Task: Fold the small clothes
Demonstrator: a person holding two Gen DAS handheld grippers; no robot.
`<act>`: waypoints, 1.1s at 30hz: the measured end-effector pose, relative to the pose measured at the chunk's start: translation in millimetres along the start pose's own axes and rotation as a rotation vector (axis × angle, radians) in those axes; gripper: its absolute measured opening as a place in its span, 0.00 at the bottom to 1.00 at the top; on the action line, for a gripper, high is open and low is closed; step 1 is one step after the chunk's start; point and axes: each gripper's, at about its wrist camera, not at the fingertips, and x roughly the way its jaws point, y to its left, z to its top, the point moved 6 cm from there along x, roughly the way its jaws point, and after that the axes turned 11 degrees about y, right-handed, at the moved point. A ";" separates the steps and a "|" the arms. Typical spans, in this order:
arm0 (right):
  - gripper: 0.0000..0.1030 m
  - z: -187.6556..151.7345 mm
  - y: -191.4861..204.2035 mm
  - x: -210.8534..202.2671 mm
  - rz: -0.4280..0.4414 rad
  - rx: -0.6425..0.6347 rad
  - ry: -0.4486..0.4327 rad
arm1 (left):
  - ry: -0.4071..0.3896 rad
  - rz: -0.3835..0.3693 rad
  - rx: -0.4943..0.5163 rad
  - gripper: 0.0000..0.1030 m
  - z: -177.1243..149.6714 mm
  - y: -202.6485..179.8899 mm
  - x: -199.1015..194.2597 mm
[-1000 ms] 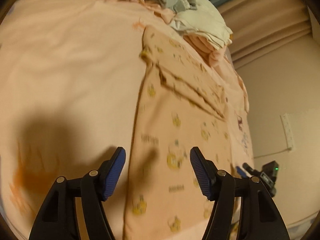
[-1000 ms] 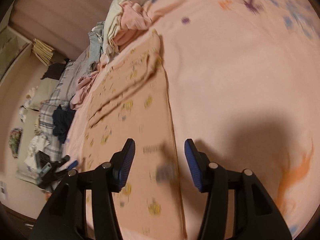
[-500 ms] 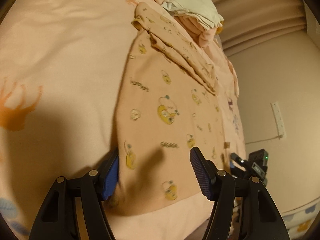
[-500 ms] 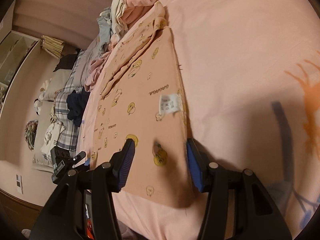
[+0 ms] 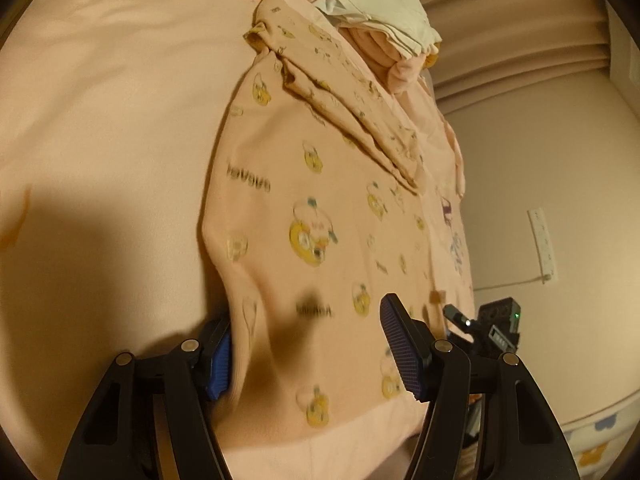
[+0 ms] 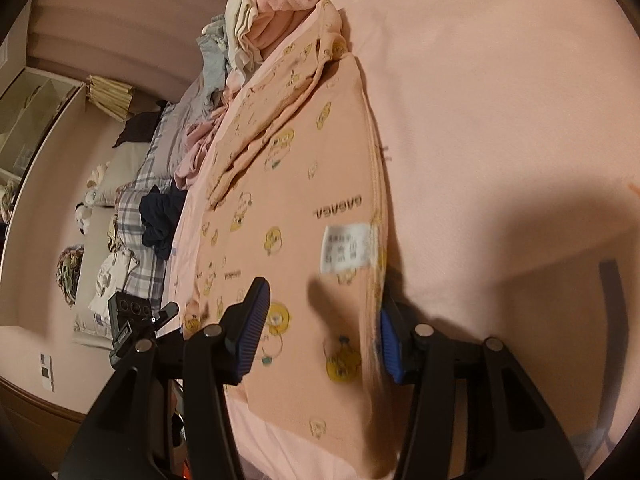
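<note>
A small peach garment with yellow duck prints (image 5: 320,216) lies flat on a peach bedsheet (image 5: 100,92), its sleeves folded across the far part. It also shows in the right wrist view (image 6: 304,208), with a white care label (image 6: 346,248) near its right edge. My left gripper (image 5: 308,352) is open, its jaws astride the garment's near left corner, the cloth edge against the left pad. My right gripper (image 6: 320,328) is open, its jaws astride the near right corner, the right pad partly under the cloth edge.
A pile of unfolded clothes (image 5: 376,8) sits beyond the garment; it also shows in the right wrist view (image 6: 256,12). The bed's edge runs along the garment's near hem. A plaid blanket with dark clothing (image 6: 156,216) lies off the bed. The other gripper's camera unit (image 5: 496,328) shows at right.
Both grippers have moved down and back toward the garment's near hem and now straddle its two near corners. Both stay open.
</note>
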 end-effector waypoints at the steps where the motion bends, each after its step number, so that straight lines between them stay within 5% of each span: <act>1: 0.49 -6.0 -0.8 -2.4 0.005 -0.004 0.009 | 0.007 -0.014 -0.001 0.63 -4.5 0.1 -0.4; 6: 0.49 -22.6 -5.5 -6.7 0.044 0.003 0.022 | 0.036 -0.053 -0.008 0.63 -20.9 1.5 -3.2; 14: 0.49 -0.1 0.4 8.6 0.062 0.022 0.008 | 0.005 -0.092 -0.043 0.63 4.7 -8.2 13.3; 18: 0.47 -0.4 1.6 7.2 0.050 0.012 0.000 | 0.002 -0.045 -0.026 0.60 0.2 -9.2 12.3; 28: 0.13 -6.3 -10.2 8.0 -0.008 0.008 0.002 | -0.002 0.024 -0.101 0.10 -3.0 12.9 12.3; 33: 0.06 -3.0 -4.4 6.9 -0.048 -0.029 -0.025 | -0.038 0.023 -0.116 0.04 -3.5 14.2 7.1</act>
